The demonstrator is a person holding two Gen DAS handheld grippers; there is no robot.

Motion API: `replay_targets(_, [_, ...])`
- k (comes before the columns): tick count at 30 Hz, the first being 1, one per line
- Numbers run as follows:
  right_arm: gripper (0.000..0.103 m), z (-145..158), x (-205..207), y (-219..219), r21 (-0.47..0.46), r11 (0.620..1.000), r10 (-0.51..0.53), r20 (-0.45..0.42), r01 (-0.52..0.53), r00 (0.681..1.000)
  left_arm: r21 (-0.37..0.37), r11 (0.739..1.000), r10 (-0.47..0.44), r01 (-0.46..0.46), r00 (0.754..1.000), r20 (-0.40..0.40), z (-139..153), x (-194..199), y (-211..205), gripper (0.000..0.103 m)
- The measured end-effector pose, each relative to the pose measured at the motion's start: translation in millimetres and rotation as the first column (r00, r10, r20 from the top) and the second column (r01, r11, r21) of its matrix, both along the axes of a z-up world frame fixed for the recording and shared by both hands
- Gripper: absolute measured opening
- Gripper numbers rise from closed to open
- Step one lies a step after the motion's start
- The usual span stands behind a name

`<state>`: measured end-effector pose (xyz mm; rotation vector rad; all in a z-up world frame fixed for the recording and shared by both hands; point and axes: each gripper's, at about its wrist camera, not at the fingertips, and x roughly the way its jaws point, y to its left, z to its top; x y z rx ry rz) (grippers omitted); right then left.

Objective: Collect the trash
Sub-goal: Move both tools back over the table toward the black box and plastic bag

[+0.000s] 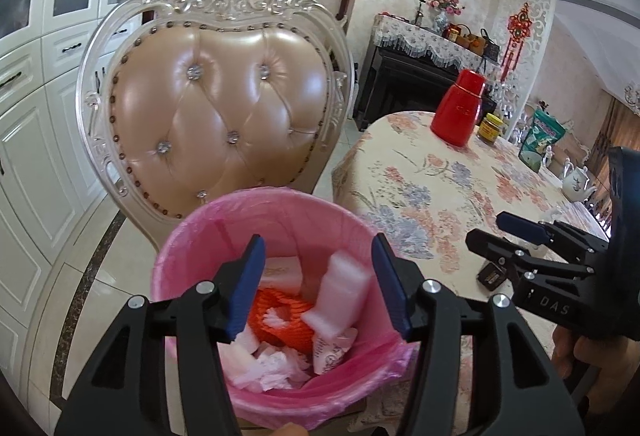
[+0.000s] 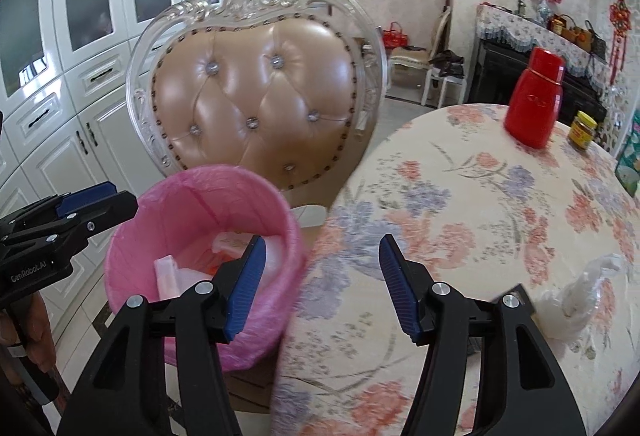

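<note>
Although the pink-lined bin already holds a good amount of trash, the task looks only partly done, because a crumpled white plastic bag lies on the flowered desk at the lower right of the right wrist view. I judge this bag is what is left to collect; a small dark object near the desk edge in the left wrist view may be trash too, but it is too small to tell.

Inside the bin, in the lower middle of the left wrist view, I see an orange net, white foam pieces and crumpled wrappers.

The left tongs hang over the bin mouth, spread, with nothing between them. The right tongs are spread and empty as well, above the gap between bin and desk.

A red flask and a small jar stand at the upper right, probably not trash.
</note>
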<state>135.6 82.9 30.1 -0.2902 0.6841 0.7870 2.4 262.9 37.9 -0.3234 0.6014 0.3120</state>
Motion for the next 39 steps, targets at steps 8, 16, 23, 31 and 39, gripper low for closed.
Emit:
replay_targets(8, [0.064,6,22,-44,0.001,0.997,-0.078,0.025,0.078,0.997,0.007,0.999,-0.053,0.053,0.999,-0.001,2,21,-28,0.057])
replay_targets(16, [0.069,3,42,-93,-0.012,0.988,-0.156,0.041,0.156,0.987,0.012,0.994,-0.113,0.113,0.994,-0.010,1,47,-61,0.060])
replay_targets(23, [0.070,-7,59,-137,-0.030,0.975,-0.218,0.035,0.219,0.975,0.010,0.985,-0.171,0.171,0.985,-0.020,-4,71,-93,0.064])
replay_targets(31, [0.072,-22,79,-182,-0.059,0.957,-0.282,0.024,0.283,0.959,0.005,0.972,-0.233,0.233,0.972,-0.040,-14,98,-131,0.068])
replay_targets(39, [0.075,-41,100,-213,-0.084,0.943,-0.324,0.000,0.323,0.946,0.004,0.956,-0.292,0.293,0.954,-0.069,-25,126,-161,0.072])
